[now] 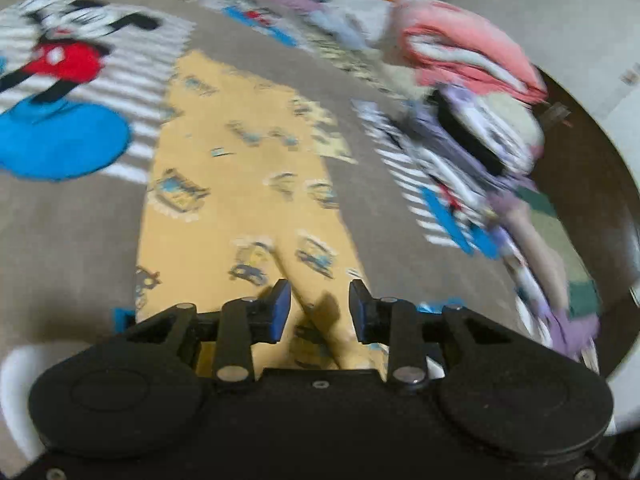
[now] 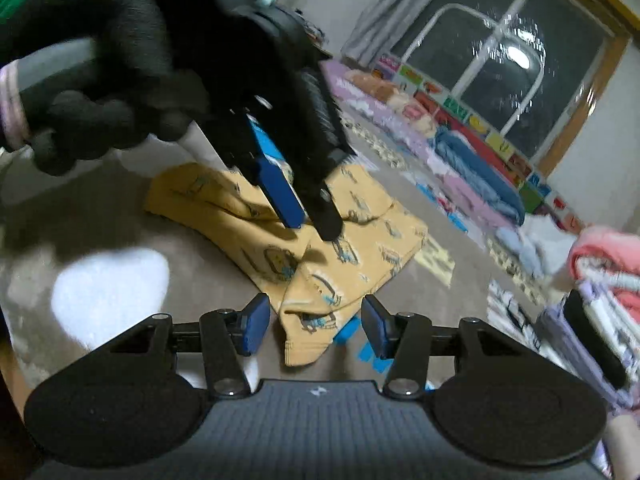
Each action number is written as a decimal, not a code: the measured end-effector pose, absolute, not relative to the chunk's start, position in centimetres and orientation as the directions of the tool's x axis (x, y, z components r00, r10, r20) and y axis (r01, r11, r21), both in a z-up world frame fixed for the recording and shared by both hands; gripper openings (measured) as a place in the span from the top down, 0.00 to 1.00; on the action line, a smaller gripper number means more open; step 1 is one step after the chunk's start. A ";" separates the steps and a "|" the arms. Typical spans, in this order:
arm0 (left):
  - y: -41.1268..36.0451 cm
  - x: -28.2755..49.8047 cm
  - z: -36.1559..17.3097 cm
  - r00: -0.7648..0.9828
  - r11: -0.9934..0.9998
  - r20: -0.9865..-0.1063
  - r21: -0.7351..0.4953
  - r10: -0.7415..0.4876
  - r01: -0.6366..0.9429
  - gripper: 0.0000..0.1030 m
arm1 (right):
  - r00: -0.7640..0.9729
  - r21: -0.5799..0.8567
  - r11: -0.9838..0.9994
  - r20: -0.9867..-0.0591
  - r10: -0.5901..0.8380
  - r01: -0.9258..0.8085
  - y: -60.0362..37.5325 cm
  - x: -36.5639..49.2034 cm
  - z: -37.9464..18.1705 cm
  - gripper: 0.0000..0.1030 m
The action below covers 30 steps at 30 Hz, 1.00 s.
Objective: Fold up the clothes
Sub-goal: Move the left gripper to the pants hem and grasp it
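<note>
Below both grippers, a pair of yellow trousers (image 1: 240,184) printed with small cartoon pictures lies flat on a grey-brown rug (image 1: 64,232). In the left wrist view the left gripper (image 1: 320,312) hangs low over the near end of the trousers, its two blue-padded fingers (image 1: 280,312) spread apart with yellow cloth showing between them, nothing pinched. A cartoon mouse picture (image 1: 64,60) is printed on the rug to the left of the trousers. To the right sits a stack of folded clothes (image 1: 472,92), pink on top, purple and striped pieces beneath; this view is blurred.

In the right wrist view the right gripper (image 2: 316,324) is also spread wide, hovering just above one cuff of the trousers (image 2: 304,240), holding nothing. The trousers look partly folded, with creases across the middle. The left gripper (image 2: 316,220) appears from above, held by a black-gloved hand (image 2: 100,120), its tips pointing down at the yellow cloth. Along the far wall lie rolled blankets (image 2: 472,160) under a dark window (image 2: 504,60).
</note>
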<state>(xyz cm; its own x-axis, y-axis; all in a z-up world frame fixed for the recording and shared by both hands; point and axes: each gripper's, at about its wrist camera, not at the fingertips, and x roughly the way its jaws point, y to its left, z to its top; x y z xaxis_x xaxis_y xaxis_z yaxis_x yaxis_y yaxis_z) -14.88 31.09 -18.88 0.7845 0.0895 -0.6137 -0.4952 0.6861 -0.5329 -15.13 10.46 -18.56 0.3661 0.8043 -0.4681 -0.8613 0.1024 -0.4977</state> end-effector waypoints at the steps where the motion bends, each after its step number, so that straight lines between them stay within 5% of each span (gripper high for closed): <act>1: 30.9 -14.7 -18.9 0.772 0.675 -0.624 -0.519 0.120 -0.524 0.72 | 0.360 -0.498 0.099 -0.461 0.811 -0.861 10.7 -15.2 -18.7 0.51; 6: 31.3 -14.7 -20.0 0.767 0.603 -0.629 -0.566 0.126 -0.562 0.72 | 0.347 -0.474 0.101 -0.468 0.813 -0.875 11.6 -14.8 -19.5 0.66; 7: 31.3 -14.7 -20.1 0.772 0.603 -0.622 -0.568 0.129 -0.559 0.74 | 0.340 -0.460 0.096 -0.484 0.806 -0.883 11.8 -14.6 -19.5 0.78; 9: 31.3 -14.7 -20.2 0.781 0.606 -0.611 -0.574 0.131 -0.551 1.00 | 0.328 -0.433 0.095 -0.506 0.798 -0.897 11.7 -14.0 -19.7 0.85; 23: 31.2 -15.4 -20.5 0.791 0.584 -0.602 -0.604 0.113 -0.543 1.00 | 0.368 -0.456 0.119 -0.508 0.779 -0.882 9.4 -14.0 -20.2 0.85; 25: 31.5 -15.4 -20.4 0.795 0.577 -0.596 -0.614 0.108 -0.539 0.70 | 0.366 -0.449 0.129 -0.495 0.788 -0.884 9.2 -13.9 -19.9 0.86; 26: 31.6 -15.4 -20.3 0.798 0.573 -0.593 -0.619 0.106 -0.537 0.64 | 0.369 -0.448 0.139 -0.482 0.795 -0.883 9.0 -13.9 -19.6 0.85; 30: 31.7 -15.7 -19.5 0.806 0.574 -0.583 -0.626 0.106 -0.528 0.64 | 0.367 -0.442 0.159 -0.438 0.821 -0.883 9.0 -14.3 -18.5 0.83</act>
